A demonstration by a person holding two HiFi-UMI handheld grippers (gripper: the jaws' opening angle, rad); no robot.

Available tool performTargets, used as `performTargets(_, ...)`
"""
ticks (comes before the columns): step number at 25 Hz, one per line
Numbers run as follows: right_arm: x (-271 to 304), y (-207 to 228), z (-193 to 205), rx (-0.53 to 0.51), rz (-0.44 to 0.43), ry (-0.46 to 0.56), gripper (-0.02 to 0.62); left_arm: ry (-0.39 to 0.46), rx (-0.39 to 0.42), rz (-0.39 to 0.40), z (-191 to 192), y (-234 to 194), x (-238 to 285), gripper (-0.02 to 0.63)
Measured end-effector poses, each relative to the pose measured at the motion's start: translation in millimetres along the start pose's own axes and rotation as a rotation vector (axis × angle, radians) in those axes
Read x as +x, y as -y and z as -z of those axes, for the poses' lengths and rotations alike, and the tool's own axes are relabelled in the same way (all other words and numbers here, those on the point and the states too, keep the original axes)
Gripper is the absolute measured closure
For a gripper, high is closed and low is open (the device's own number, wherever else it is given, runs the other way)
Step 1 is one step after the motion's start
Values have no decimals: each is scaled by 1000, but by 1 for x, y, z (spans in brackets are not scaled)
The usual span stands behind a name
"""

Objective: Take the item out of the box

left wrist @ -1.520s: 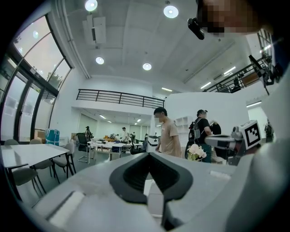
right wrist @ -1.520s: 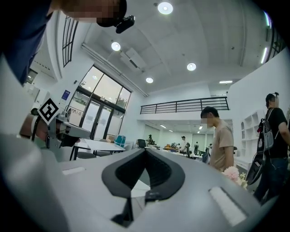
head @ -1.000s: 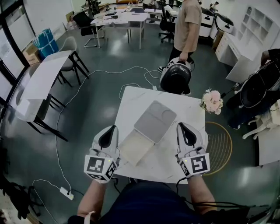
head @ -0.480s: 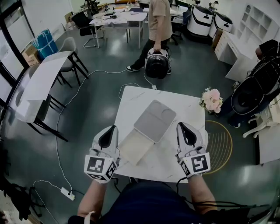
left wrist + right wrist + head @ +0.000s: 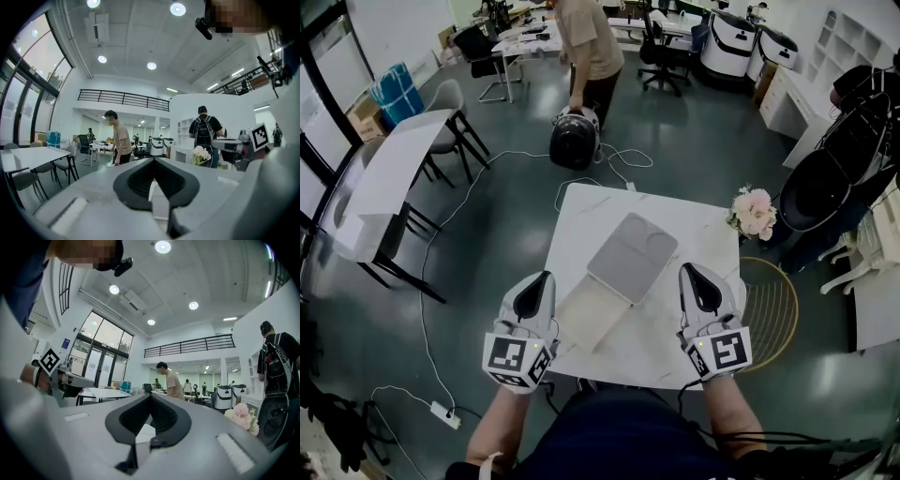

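On the white table lies a flat box: a grey square part with a shallow round recess, and a cream flat part joined to its near-left edge. I cannot make out an item inside it. My left gripper hovers at the table's near-left edge, beside the cream part, jaws together with nothing in them. My right gripper stands to the right of the box, also shut and empty. In both gripper views the jaws point out level across the room, with no box in sight.
A pink flower bunch sits at the table's far right corner. A round gold wire frame stands on the floor to the right. A person with a dark round object is beyond the table. Cables run over the floor.
The person beyond the table has walked left, carrying the dark round object along. Both grippers and the box stay where they were.
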State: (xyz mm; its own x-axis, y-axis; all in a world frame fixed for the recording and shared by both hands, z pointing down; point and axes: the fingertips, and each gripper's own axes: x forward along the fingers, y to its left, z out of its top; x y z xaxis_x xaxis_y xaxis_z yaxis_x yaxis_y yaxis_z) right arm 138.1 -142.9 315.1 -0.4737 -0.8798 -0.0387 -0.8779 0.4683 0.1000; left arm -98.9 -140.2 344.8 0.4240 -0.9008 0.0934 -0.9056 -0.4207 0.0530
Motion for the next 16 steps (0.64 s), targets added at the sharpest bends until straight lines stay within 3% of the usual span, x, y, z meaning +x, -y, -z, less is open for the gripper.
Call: performTargets(16,-10,5,9,36,9,-11,594,-18,-7,4,10,8,-4,604)
